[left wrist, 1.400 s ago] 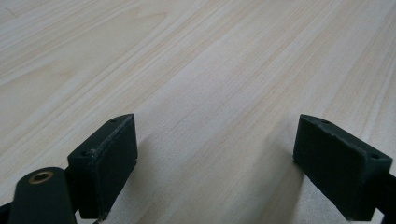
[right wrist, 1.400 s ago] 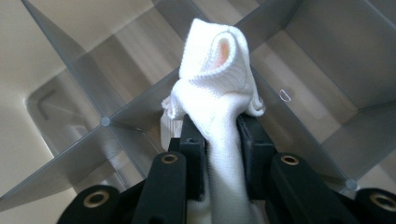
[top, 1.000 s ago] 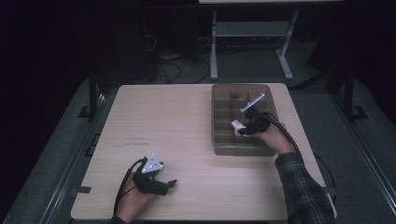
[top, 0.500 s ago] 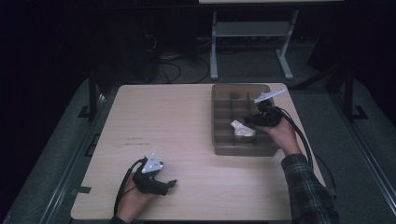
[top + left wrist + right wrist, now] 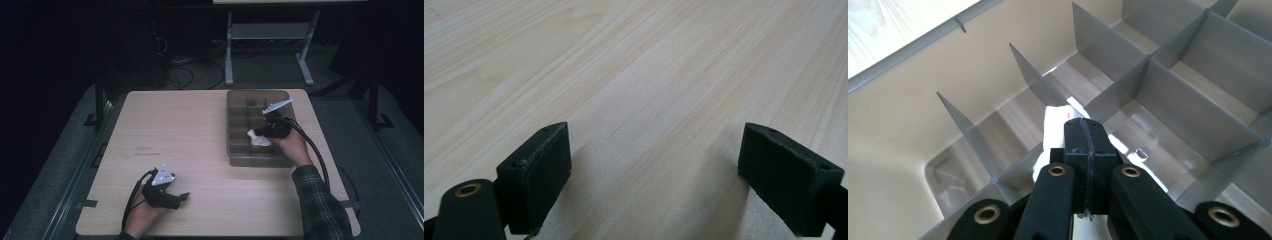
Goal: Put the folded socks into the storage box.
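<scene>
A grey plastic tray (image 5: 231, 125) with several divided compartments sits at the table's right side. My right gripper (image 5: 260, 134) hovers over its near half, shut on a small crumpled white piece (image 5: 258, 138). In the right gripper view the jaws (image 5: 1085, 134) are pressed together, and the white piece (image 5: 1052, 131) hangs past them above a divider (image 5: 1173, 100). My left gripper (image 5: 181, 197) rests near the table's front edge. In the left gripper view it stands open (image 5: 654, 165) with only bare wood (image 5: 634, 75) between its pads.
The light wood table (image 5: 180, 130) is bare between the two hands. The tray's thin partitions (image 5: 1038, 82) rise close under the right gripper. A white-legged table frame (image 5: 267, 35) stands on the dark floor beyond the far edge.
The right hand has turned a little over the tray, its top plate swinging right then partly back, while the white piece stays held in about the same spot. The left gripper has not moved.
</scene>
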The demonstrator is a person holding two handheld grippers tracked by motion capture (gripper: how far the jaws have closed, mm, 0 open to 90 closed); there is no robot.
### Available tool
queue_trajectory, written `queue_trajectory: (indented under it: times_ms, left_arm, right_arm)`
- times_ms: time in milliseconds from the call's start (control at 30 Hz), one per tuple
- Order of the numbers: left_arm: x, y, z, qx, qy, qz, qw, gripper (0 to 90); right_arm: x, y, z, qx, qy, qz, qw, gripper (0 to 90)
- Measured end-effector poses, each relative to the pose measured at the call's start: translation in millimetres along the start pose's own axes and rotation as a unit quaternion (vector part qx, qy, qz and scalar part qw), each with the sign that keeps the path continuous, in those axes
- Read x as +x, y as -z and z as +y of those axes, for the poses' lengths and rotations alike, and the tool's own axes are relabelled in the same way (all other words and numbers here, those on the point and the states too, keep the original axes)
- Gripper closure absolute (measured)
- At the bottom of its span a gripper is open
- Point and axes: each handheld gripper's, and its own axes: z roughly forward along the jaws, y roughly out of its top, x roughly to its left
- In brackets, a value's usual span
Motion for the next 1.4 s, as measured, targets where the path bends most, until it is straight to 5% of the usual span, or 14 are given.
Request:
queue_trajectory:
  times_ms: [600,1000,1167,1400]
  left_arm:
    - [0.0,0.0,-0.1,0.000,0.000,0.000,1.0000,13.3]
    - [0.0,-0.1,0.1,0.000,0.000,0.000,1.0000,13.3]
    - [0.0,-0.5,0.4,-0.001,0.002,0.001,1.0000,13.3]
    - [0.0,-0.5,0.4,0.000,0.002,0.001,1.0000,13.3]
  right_arm:
    - [5.6,-20.5,-2.8,0.065,0.027,-0.030,0.9971,90.0]
    - [4.0,1.4,0.9,0.030,0.018,-0.022,0.9991,87.2]
    - [0.8,14.5,-2.0,0.014,0.005,-0.013,0.9998,76.5]
    - [-1.9,33.5,-9.1,-0.017,-0.011,-0.028,0.9994,48.6]
